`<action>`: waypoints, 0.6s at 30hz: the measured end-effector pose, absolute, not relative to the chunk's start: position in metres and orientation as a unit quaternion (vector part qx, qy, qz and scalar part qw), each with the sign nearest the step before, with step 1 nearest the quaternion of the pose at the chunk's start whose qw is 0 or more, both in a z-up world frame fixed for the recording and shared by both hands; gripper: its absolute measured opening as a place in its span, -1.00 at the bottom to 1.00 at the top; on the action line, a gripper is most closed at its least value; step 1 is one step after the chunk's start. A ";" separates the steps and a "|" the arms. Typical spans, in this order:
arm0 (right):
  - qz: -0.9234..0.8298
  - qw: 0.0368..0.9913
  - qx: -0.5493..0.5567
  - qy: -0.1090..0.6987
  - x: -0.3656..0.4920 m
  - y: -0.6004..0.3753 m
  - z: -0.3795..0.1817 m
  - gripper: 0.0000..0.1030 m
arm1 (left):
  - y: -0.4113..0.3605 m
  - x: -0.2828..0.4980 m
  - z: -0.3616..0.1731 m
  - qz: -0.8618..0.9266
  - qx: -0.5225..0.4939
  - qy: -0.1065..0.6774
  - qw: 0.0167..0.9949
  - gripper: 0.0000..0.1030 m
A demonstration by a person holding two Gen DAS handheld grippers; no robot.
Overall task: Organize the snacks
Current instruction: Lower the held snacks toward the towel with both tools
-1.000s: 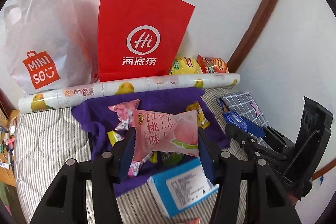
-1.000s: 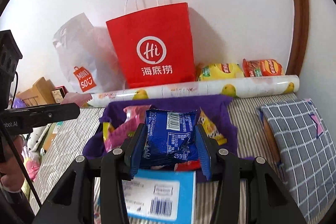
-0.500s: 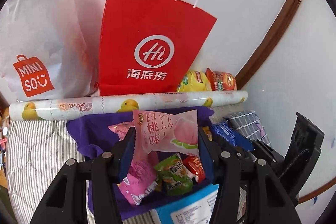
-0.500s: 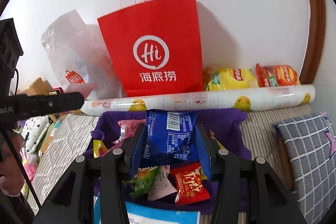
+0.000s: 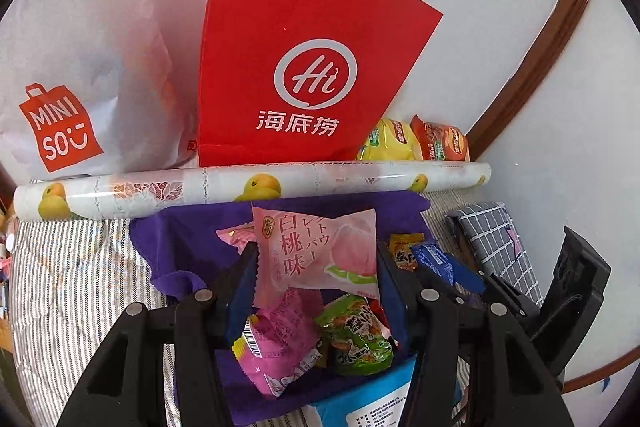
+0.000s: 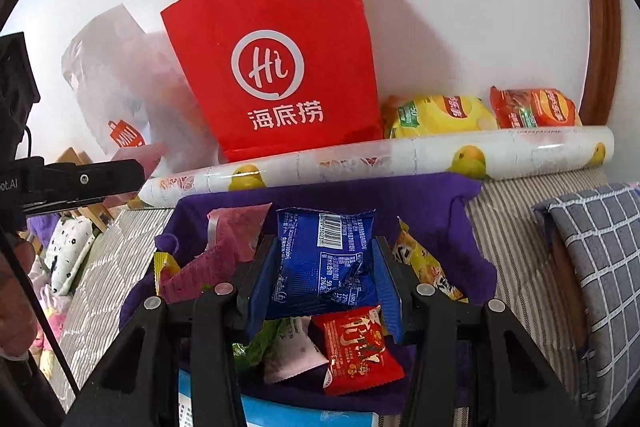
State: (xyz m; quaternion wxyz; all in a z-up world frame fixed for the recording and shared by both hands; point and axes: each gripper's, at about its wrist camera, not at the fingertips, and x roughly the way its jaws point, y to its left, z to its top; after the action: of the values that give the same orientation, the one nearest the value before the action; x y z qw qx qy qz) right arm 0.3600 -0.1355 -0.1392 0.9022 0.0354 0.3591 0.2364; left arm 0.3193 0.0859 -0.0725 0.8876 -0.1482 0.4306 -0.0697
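Snacks (image 5: 316, 335) on purple cloth (image 5: 192, 247) over striped bedding (image 5: 72, 267); left claw (image 5: 314, 263) gripping pink packet (image 5: 320, 251), right claw (image 6: 324, 279) blue packet (image 6: 324, 259).

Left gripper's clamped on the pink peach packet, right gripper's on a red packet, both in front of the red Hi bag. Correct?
Not quite. The right gripper holds a blue packet, as the right wrist view shows; the red packet lies loose below it. The left gripper does hold the pink peach packet, before the red Hi bag.
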 end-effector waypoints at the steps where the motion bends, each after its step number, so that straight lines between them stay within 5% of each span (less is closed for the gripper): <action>1: 0.236 0.902 0.037 0.359 0.360 -0.136 -0.140 -0.10 | 0.085 0.319 -0.073 -0.070 -0.148 0.431 0.887 0.03; 18: 0.225 0.909 0.020 0.349 0.355 -0.136 -0.144 -0.09 | 0.078 0.322 -0.079 -0.075 -0.148 0.438 0.883 0.03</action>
State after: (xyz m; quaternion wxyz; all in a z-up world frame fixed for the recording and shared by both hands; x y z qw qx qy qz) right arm 0.3547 -0.1364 -0.1442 0.9092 0.0199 0.3495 0.2254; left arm 0.3218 0.0776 -0.0786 0.8834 -0.1482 0.4382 -0.0745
